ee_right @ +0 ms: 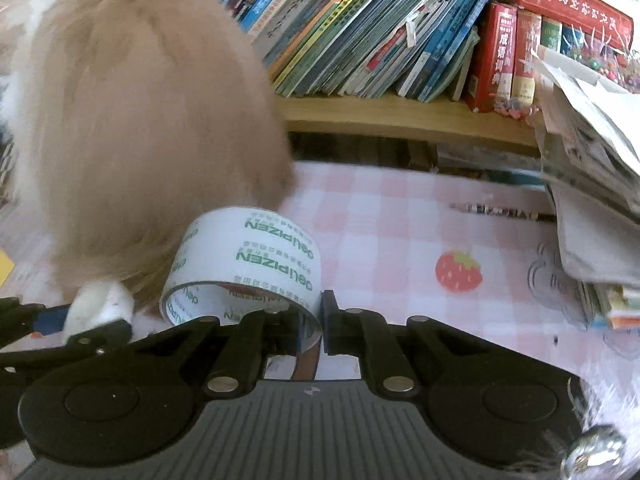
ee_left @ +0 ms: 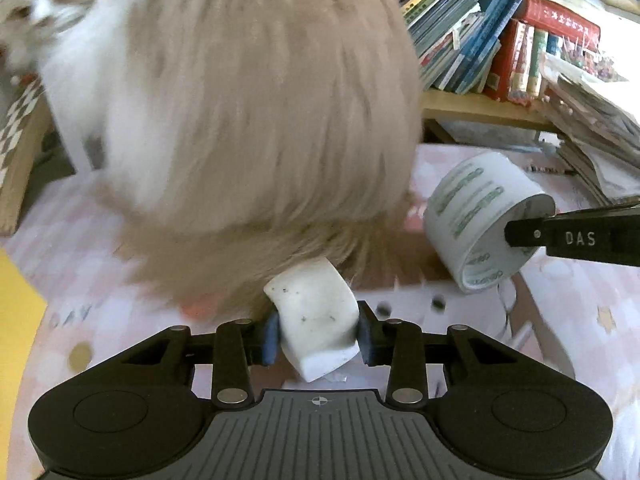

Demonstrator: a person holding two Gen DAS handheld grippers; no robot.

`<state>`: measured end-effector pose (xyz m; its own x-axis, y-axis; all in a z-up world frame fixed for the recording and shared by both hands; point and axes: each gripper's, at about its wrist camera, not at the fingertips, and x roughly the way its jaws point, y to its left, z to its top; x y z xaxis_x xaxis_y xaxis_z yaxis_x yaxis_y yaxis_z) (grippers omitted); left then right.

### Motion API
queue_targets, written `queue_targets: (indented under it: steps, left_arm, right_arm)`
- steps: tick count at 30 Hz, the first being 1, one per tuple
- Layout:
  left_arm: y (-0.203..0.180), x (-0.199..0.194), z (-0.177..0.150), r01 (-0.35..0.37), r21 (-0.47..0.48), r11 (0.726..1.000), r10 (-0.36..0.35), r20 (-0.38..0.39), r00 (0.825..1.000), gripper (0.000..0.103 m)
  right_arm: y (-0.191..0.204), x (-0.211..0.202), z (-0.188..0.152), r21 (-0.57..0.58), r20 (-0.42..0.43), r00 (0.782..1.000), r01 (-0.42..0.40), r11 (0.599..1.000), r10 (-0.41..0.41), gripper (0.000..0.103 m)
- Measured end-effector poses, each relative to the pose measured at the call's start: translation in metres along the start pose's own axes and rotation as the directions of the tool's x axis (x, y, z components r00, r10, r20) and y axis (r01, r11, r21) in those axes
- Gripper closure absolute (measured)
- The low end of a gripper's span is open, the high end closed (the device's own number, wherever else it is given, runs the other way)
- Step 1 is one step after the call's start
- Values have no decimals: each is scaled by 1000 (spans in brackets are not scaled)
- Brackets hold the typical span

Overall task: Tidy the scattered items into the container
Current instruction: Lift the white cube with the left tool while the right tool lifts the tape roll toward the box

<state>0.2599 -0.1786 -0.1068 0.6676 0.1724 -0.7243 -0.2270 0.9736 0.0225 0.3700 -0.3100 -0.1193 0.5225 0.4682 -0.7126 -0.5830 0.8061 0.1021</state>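
My left gripper (ee_left: pixel 318 338) is shut on a white eraser (ee_left: pixel 316 308), whose sides sit against the blue pads; the eraser is tilted and lifted off the pink checked tablecloth (ee_left: pixel 580 320). My right gripper (ee_right: pixel 315 326) is shut on the wall of a white tape roll (ee_right: pixel 256 248) with green print, one finger inside the ring and one outside. In the left wrist view the tape roll (ee_left: pixel 472 204) hangs at the right on that gripper's finger (ee_left: pixel 524 234). The eraser (ee_right: pixel 100 304) also shows at the lower left of the right wrist view. No container is clearly in view.
A large fluffy beige and white animal (ee_left: pixel 240 100) stands on the table right in front of both grippers, filling the left (ee_right: pixel 140 120). Behind it is a wooden shelf of books (ee_right: pixel 400 40). Stacked papers (ee_right: pixel 592 200) lie at the right, and a cardboard box edge (ee_left: pixel 16 168) at the far left.
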Motion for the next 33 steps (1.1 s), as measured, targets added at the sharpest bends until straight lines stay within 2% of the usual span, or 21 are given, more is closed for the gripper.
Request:
queue_targets:
  steps: [8, 21, 28, 33]
  left_arm:
    - [24, -41, -23, 13, -26, 1000, -14, -13, 1000, 68]
    - [37, -99, -50, 64, 20, 998, -65, 20, 998, 70]
    - [47, -130, -57, 92, 14, 996, -93, 60, 994, 71]
    - [55, -142, -67, 105, 3, 994, -105, 47, 993, 71]
  right_arm:
    - [17, -32, -26, -6, -24, 999, -38, 999, 38, 95]
    - [52, -78, -59, -58, -60, 994, -94, 994, 91, 95]
    - [68, -102, -74, -73, -75, 992, -109, 991, 104, 95]
    - [81, -114, -83, -101, -93, 989, -123, 987, 113, 95]
